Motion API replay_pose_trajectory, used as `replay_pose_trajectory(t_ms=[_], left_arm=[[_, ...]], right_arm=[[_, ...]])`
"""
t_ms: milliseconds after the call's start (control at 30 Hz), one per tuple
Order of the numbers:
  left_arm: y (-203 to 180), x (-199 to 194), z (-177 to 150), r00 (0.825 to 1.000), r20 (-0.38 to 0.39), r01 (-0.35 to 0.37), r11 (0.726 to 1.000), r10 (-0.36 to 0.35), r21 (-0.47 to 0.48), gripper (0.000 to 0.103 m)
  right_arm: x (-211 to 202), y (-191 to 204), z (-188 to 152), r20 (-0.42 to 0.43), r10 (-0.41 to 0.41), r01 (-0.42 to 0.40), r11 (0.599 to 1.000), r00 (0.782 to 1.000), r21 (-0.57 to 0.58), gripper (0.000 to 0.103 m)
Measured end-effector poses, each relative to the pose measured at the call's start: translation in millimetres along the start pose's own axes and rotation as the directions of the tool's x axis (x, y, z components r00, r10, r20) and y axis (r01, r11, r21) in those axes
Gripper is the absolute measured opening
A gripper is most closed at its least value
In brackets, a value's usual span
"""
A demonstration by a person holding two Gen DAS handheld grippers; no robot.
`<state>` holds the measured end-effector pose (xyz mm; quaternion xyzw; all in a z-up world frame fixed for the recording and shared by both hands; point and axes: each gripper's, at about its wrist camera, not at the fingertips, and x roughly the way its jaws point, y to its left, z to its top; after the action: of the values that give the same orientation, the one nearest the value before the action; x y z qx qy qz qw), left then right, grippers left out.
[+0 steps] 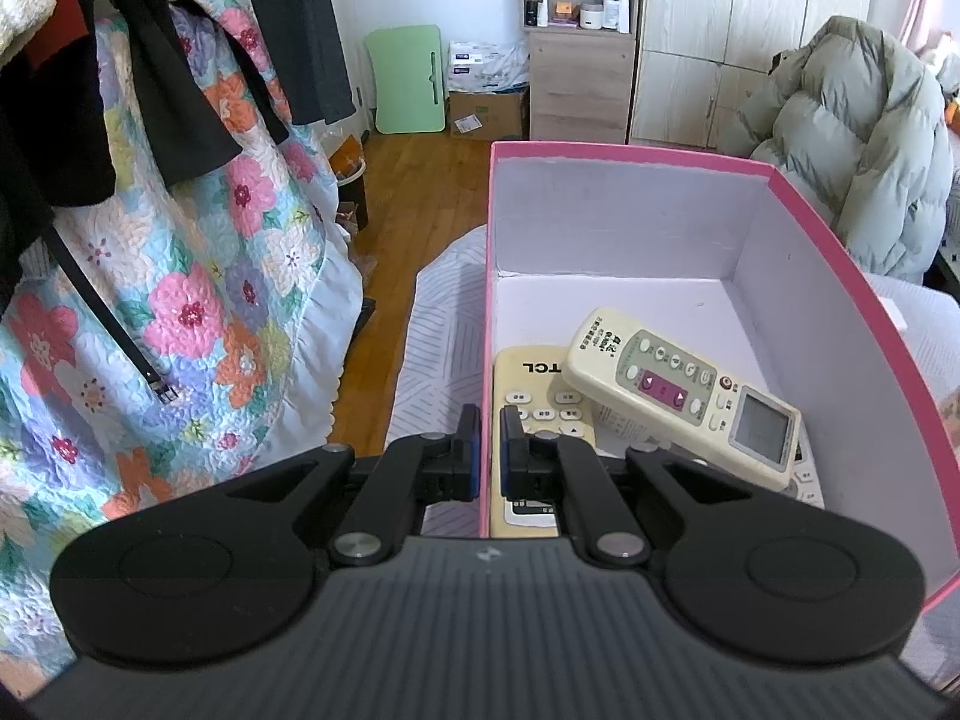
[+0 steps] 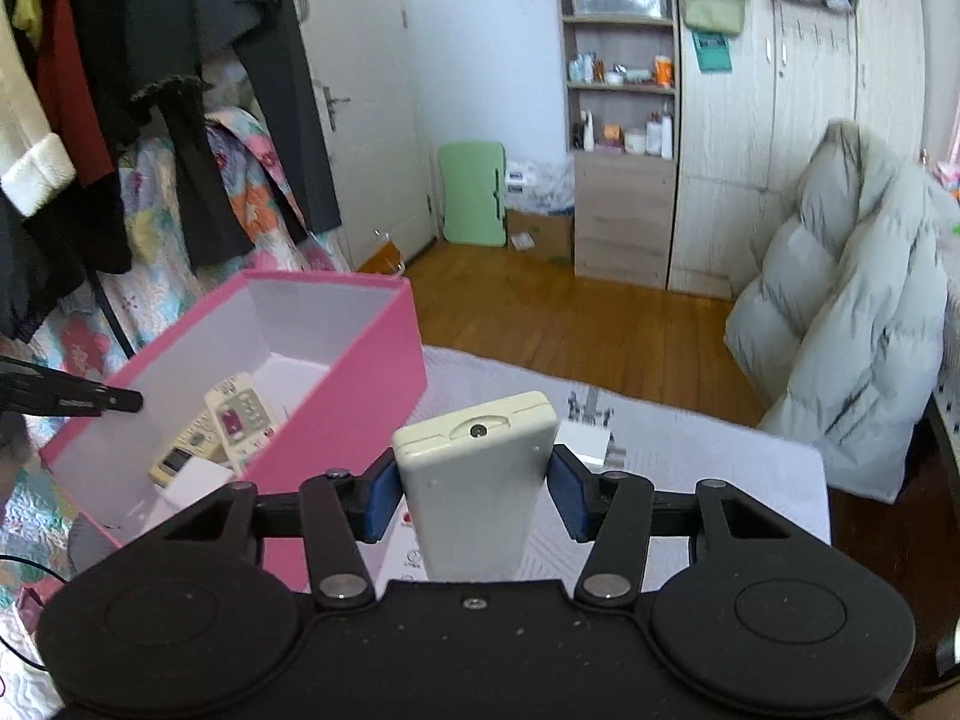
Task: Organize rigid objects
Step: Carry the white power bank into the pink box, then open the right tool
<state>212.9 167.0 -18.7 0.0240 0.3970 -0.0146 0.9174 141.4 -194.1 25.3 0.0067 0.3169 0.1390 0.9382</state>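
The right claw [image 2: 474,495] is clamped on a cream remote [image 2: 477,468], held up just right of the pink box [image 2: 360,354]. The remote looks hard, light and smooth, so squeezing its long sides is best. The left claw [image 1: 491,450] pinches the pink box's wall.

A lived-in bedroom at home: clothes [image 2: 198,90] hang upper left over a floral quilt [image 1: 180,300], a wardrobe [image 2: 798,168] and toiletry shelf [image 2: 621,78] stand behind, and a puffer coat [image 2: 852,312] lies at right.
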Motion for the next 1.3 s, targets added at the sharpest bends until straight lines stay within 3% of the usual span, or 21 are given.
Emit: replay_pose_trajectory(t_ms=[333, 533, 667, 800, 933, 1000, 1067, 1300], left_arm=[[3.3, 0.6, -1.1, 1.0, 0.014, 0.019, 1.0, -0.019, -0.014, 0.005], [-0.8, -1.8, -5.6, 1.0, 0.022, 0.01, 1.0, -0.01, 0.026, 0.005], [-3.2, -5.2, -8.3, 0.999, 0.035, -0.01, 0.999, 0.008, 0.041, 0.004], [-5.2, -5.9, -9.6, 0.999, 0.043, -0.029, 0.998, 0.026, 0.056, 0.003], [-2.3, -5.5, -7.4, 0.999, 0.037, -0.017, 0.999, 0.015, 0.042, 0.002], [-1.2, -5.3, -7.1, 0.999, 0.038, -0.012, 0.999, 0.011, 0.039, 0.002], [-0.2, -5.5, -8.0, 0.999, 0.039, -0.007, 0.999, 0.006, 0.032, 0.002], [5.3, -4.5, -9.1, 0.999, 0.041, 0.006, 1.0, -0.007, 0.013, 0.002]], right_arm=[[-26.5, 38.4, 43.4, 0.077, 0.097, -0.088, 0.99, 0.992, -0.107, 0.057], [-22.8, 75.5, 75.1, 0.139, 0.276, -0.256, 0.956, 0.951, -0.141, 0.057], [31.6, 107.6, 82.2, 0.069, 0.373, -0.367, 0.926, 0.925, -0.088, 0.057], [90.1, 136.2, 80.9, -0.008, 0.398, -0.398, 0.917, 0.917, -0.025, 0.057], [122.7, 154.0, 70.7, -0.057, 0.425, -0.425, 0.905, 0.903, 0.018, 0.057], [130.0, 160.7, 62.7, -0.082, 0.428, -0.428, 0.904, 0.9, 0.007, 0.057], [135.4, 166.2, 55.4, -0.103, 0.395, -0.398, 0.917, 0.913, -0.013, 0.057], [108.6, 158.4, 42.0, -0.163, 0.377, -0.395, 0.914, 0.912, -0.096, 0.055]])
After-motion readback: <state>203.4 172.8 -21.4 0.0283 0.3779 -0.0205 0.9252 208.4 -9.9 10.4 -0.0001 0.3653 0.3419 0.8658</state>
